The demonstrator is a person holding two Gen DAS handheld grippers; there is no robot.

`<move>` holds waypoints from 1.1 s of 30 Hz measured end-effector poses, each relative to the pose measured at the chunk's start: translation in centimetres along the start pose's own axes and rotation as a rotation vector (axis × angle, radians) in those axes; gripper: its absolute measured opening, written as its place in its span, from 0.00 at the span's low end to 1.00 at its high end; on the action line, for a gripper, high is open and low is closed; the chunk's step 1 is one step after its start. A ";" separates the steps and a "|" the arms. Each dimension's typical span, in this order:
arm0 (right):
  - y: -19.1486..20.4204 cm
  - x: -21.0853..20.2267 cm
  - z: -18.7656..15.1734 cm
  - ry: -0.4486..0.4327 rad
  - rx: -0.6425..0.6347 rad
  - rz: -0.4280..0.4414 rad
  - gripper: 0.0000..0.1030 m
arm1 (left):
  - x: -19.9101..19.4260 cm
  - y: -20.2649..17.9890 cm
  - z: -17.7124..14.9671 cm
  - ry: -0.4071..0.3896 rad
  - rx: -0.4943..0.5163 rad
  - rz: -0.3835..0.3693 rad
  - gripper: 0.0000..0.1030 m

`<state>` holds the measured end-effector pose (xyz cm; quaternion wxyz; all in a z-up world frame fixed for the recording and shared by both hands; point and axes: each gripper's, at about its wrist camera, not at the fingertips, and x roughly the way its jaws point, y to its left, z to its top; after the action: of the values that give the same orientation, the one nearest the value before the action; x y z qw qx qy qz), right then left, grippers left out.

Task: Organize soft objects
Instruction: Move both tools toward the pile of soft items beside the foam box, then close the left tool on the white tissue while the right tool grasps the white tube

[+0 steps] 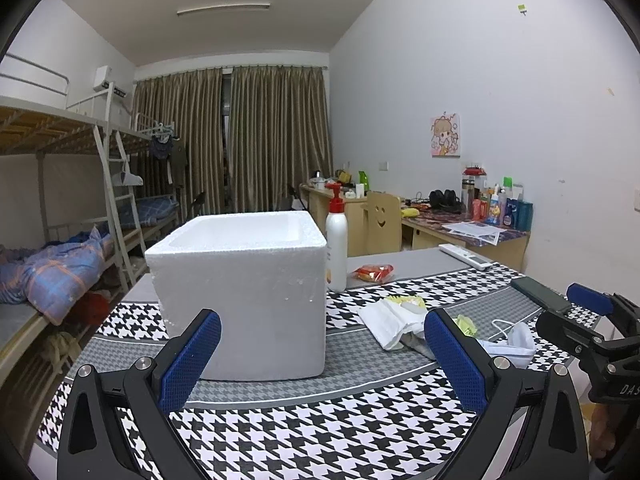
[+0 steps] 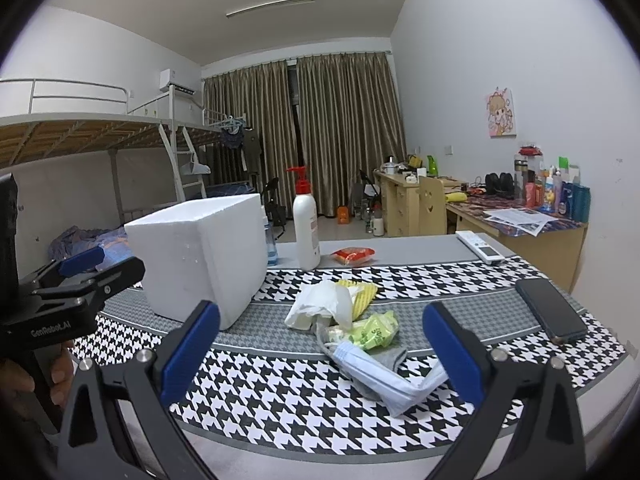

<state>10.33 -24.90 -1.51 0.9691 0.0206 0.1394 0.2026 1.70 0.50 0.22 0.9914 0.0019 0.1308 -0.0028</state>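
where it lies flat, face mask (image 2: 380, 376) long axis diagonal

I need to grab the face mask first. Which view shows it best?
The right wrist view: the face mask lies whole between the open fingers. In the left wrist view the mask is partly hidden behind a finger.

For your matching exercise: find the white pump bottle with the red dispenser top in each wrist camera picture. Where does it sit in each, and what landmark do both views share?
Left wrist view: the white pump bottle with the red dispenser top stands just right of centre, close beside the right wall of the white foam box.
Right wrist view: it stands near centre, right of the box, with a gap between.
Shared landmark: the red snack packet lying just right of the bottle.
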 end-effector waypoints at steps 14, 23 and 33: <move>-1.4 0.7 0.4 -0.012 0.039 -0.008 1.00 | 1.4 -0.7 0.8 0.009 0.024 -0.029 0.99; -2.0 1.3 0.4 0.020 0.012 -0.036 1.00 | 2.9 -1.9 1.5 0.042 0.050 -0.074 0.99; -3.7 1.9 0.3 0.060 0.031 -0.059 1.00 | 5.4 -3.7 1.7 0.121 0.051 -0.129 0.99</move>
<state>13.54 -27.53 -2.10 0.9695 0.0251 0.1721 0.1726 7.34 -3.28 0.42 0.9791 0.0187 0.1903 -0.0699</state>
